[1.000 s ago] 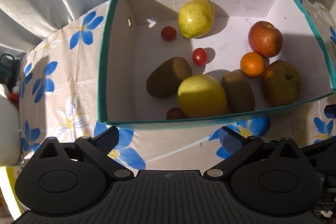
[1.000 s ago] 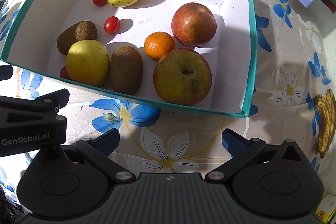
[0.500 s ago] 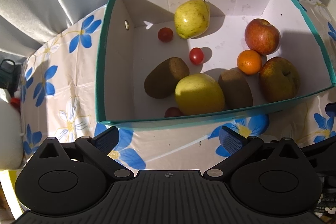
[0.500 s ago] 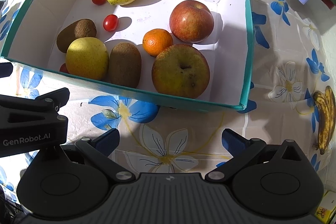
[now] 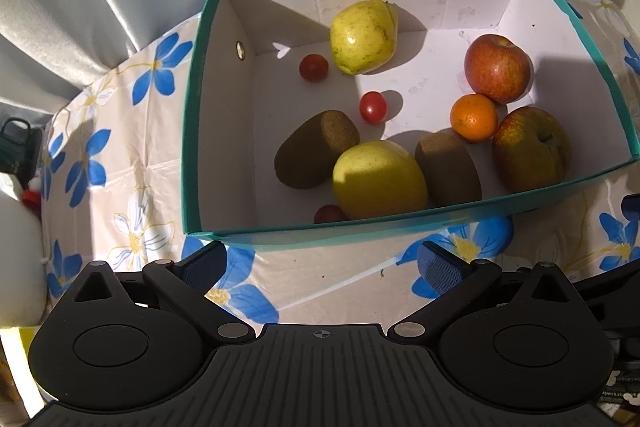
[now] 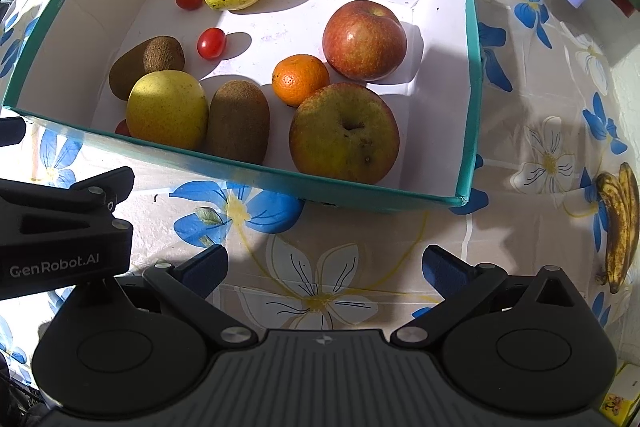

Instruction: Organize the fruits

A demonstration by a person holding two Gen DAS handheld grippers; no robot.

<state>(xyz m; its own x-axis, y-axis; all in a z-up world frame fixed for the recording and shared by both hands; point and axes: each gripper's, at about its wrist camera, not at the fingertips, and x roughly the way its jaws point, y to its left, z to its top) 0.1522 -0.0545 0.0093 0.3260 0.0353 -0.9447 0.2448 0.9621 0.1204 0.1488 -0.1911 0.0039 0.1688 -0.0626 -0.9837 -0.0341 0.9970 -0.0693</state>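
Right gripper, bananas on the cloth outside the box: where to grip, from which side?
Take the bananas across the mid-length of the bunch, coming from above with the open right gripper. They lie flat on the tablecloth, long axis running away from the camera, clear of the box, so the narrow width probably fits between the fingers.

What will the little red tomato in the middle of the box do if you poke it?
The cherry tomato looks round and glossy, so it would probably roll across the flat box floor and might slip from the fingers. It looks small and thin-skinned, so a hard squeeze could likely squash it.
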